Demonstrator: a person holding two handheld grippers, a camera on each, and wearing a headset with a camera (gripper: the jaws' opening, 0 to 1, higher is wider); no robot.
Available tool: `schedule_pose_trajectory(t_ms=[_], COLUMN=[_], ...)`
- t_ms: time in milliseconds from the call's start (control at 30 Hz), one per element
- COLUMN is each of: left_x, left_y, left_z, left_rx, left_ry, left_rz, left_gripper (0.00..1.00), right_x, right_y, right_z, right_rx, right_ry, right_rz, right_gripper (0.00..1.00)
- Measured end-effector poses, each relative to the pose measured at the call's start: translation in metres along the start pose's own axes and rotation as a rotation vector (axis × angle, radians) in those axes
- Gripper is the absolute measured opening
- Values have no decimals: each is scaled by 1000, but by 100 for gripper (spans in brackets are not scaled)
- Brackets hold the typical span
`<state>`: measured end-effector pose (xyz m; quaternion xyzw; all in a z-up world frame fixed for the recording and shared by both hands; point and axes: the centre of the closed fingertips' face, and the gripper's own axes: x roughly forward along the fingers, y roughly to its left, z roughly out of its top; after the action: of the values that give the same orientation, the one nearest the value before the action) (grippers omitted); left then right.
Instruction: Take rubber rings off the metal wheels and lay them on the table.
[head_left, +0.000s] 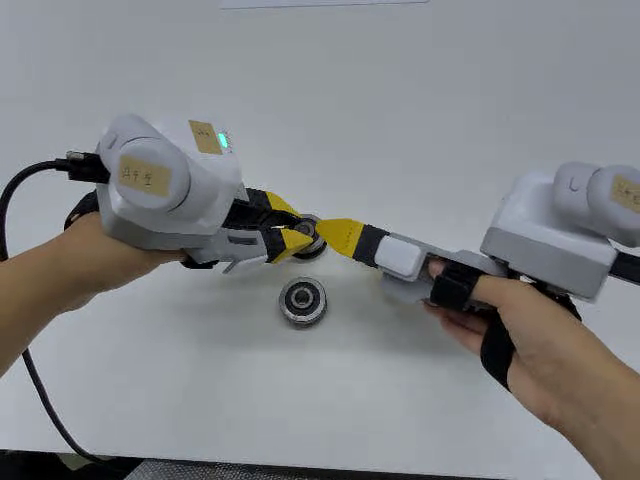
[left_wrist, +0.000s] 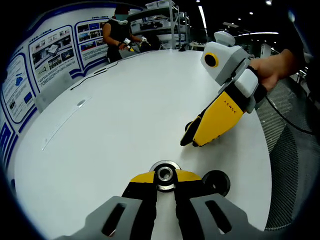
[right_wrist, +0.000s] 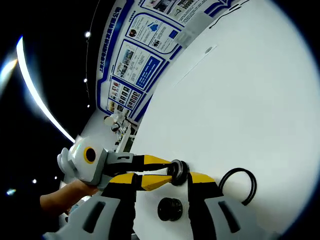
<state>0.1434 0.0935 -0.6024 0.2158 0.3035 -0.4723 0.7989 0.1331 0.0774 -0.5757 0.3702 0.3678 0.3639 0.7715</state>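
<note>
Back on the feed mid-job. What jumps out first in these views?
The left gripper is clamped on a shiny metal wheel at mid-table. The right gripper points at it from the opposite side, jaws apart. A second wheel with a dark outer ring on it lies on the white table just nearer the person. A loose black rubber ring lies beside the right gripper's jaw.
</note>
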Motion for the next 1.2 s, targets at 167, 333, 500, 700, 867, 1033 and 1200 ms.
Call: schedule_pose_trajectory(t_ms=[167,333,500,700,867,1033,1200], left_x=[0,0,0,0,0,1,1], left_y=[0,0,0,0,-1,-1,-1], left_z=[0,0,0,0,0,0,0], left_rx=[4,13,14,11,9,10,13], left_ry=[-7,-9,-10,-13,-14,-14,-12], left_rz=[-11,-14,-12,-12,-10,-9,-8], left_gripper=[12,12,12,12,12,12,12], right_x=[12,14,14,14,15,15,16], right_y=[1,-5,-5,-3,-2,0,-1], right_z=[-2,-8,-10,-9,-12,-12,-13], right_rx=[32,50,67,83,79,78,69], right_ry=[12,33,31,23,32,30,37], right_rz=[3,-17,-21,-10,-9,-7,-19], right_gripper=[47,47,48,48,48,47,47])
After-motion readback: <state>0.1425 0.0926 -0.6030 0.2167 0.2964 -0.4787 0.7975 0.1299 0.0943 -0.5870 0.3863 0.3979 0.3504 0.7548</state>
